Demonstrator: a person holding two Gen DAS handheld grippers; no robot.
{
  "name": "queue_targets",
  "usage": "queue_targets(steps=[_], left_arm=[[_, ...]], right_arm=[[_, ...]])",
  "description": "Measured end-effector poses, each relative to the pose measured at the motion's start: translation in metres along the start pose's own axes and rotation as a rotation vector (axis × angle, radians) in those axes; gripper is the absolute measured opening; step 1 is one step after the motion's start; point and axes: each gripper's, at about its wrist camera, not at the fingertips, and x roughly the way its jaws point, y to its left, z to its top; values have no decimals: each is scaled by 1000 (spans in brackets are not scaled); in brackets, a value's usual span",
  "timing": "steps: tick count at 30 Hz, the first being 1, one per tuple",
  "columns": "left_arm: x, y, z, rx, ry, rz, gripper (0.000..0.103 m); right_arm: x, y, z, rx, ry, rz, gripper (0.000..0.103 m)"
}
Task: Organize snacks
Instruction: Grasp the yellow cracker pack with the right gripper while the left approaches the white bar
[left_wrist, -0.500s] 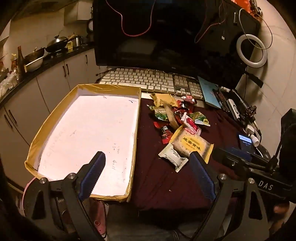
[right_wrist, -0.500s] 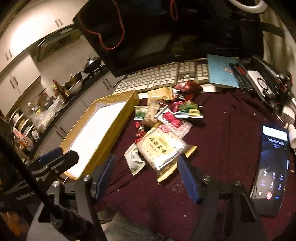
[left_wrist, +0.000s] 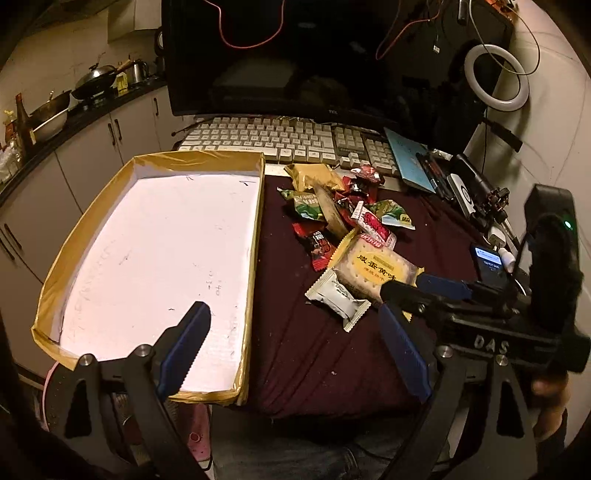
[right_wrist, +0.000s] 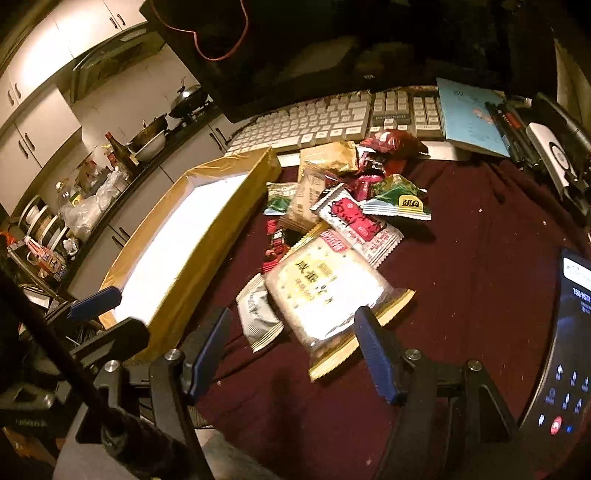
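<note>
1. Snacks (right_wrist: 332, 221) lie in one loose heap on the maroon cloth of the worktop (right_wrist: 480, 258), just right of the box; none is inside it yet
2. Nearest in the heap is a big cracker packet (right_wrist: 325, 291) with yellow edging, resting partly over a small white sachet (right_wrist: 255, 314); behind them sit red, green and gold wrappers, overlapping each other
3. Beside the heap, the shallow box (left_wrist: 255, 236) with tan taped walls shows a bare white floor, so by my reading the sorting has not begun and every packet is left to move
4. Right tongs (right_wrist: 291, 350) are released, angled down with the cracker packet's near end between the blue pads, which do not look pressed on it
5. Left tongs (left_wrist: 295, 354) are released too, spread wide over the box's near corner and holding nothing
6. Farther out stand a keyboard (left_wrist: 277, 140), a dark monitor (left_wrist: 314, 55) and a phone (right_wrist: 569, 350) with its screen lit at the right edge
</note>
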Motion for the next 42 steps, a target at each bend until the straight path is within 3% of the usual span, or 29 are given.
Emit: queue_targets(steps=[8,16,25,30,32,35,42], left_arm=[[5,1,6,18,26,24,92],[19,0,13,58,79,72,92],[19,2,12,15,76,47,92],[15,10,12,-17,68,50,92],[14,13,11,-27,68,49,92],[13,17,11,-40,75,41,92],[15,16,13,-40,89,5,92]], right_arm=[[10,-4,19,-29,-41,13,69],[-11,-11,13,-25,-46,-20,69],[16,-5,25,-91,14,-27,69],[38,8,43,-165,38,-57,75],[51,11,45,-194,90,-55,76],[53,16,35,-236,113,-78,76],[43,28,11,-242,72,-179,68]])
